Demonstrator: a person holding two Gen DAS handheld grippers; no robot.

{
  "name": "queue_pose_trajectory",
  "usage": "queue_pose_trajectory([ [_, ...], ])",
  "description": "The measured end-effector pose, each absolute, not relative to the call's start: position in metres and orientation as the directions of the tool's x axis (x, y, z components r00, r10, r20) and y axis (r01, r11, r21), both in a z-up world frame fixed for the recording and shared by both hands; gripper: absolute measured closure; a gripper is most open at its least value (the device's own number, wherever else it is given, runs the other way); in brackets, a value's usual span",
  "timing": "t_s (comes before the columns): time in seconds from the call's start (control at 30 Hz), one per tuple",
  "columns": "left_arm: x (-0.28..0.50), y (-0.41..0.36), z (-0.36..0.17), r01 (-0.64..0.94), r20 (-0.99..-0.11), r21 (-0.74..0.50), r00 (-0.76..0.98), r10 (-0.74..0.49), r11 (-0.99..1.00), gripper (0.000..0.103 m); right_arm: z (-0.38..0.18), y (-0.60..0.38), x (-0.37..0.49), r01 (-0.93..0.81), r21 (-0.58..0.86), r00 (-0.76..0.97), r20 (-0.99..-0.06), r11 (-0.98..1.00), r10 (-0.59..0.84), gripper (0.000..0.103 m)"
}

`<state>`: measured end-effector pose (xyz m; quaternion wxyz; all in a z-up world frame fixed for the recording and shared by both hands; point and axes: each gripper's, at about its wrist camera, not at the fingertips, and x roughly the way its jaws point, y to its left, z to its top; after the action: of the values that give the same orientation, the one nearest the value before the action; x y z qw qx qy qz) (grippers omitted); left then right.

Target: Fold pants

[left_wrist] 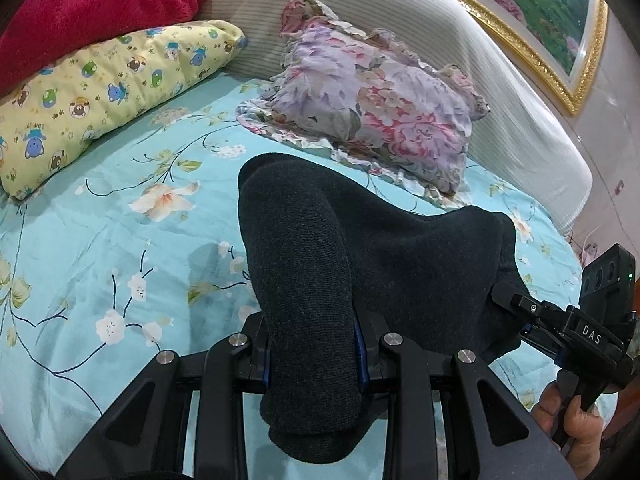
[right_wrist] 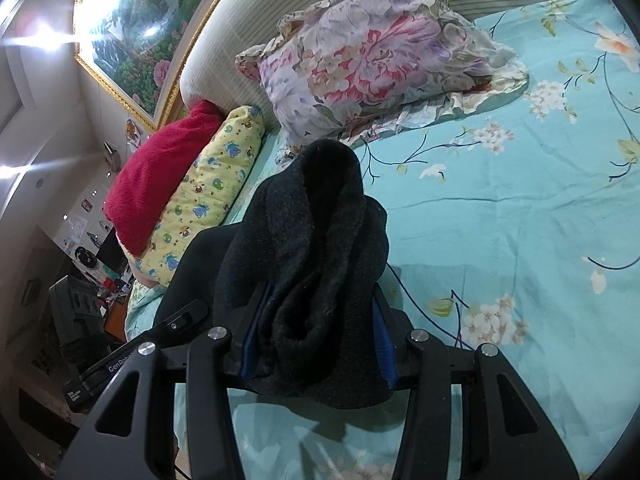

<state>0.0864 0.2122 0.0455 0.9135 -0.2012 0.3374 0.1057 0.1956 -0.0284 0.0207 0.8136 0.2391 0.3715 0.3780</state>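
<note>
Both tongs, left (left_wrist: 316, 356) and right (right_wrist: 318, 344), clamp dark pants (left_wrist: 320, 264), fabric hiding their tips.

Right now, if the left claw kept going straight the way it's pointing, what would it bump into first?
Probably the flowery pillow. The left claw is shut on the dark pants, which hang in front of it and hide part of the way. Beyond them lies the blue bedsheet, then that pillow, though depth is hard to judge.
</note>
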Motion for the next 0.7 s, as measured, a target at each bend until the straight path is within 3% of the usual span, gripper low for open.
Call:
queue_pose_trajectory([
  [0.37, 0.093, 0.219, 0.031, -0.352, -0.676, -0.295, 0.734, 0.066, 0.888, 0.072, 0.012, -0.021, 0.209, -0.443, 0.662, 0.415, -0.446, 0.605, 0.793, 0.054],
  [0.47, 0.093, 0.225, 0.024, -0.363, -0.679, -0.323, 0.732, 0.053, 0.874, 0.065, 0.01, -0.018, 0.213, -0.442, 0.638, 0.416, -0.476, 0.63, 0.775, 0.05],
  [0.53, 0.091, 0.229, 0.019, -0.374, -0.682, -0.34, 0.73, 0.047, 0.863, 0.051, 0.008, -0.019, 0.215, -0.433, 0.602, 0.439, -0.51, 0.671, 0.74, 0.044],
  [0.63, 0.088, 0.233, 0.015, -0.387, -0.681, -0.337, 0.73, 0.061, 0.858, 0.043, 0.004, -0.023, 0.217, -0.419, 0.547, 0.474, -0.549, 0.725, 0.688, 0.042],
  [0.7, 0.086, 0.234, 0.012, -0.397, -0.682, -0.327, 0.728, 0.077, 0.858, 0.036, 0.001, -0.026, 0.22, -0.419, 0.541, 0.476, -0.553, 0.729, 0.684, 0.034],
])
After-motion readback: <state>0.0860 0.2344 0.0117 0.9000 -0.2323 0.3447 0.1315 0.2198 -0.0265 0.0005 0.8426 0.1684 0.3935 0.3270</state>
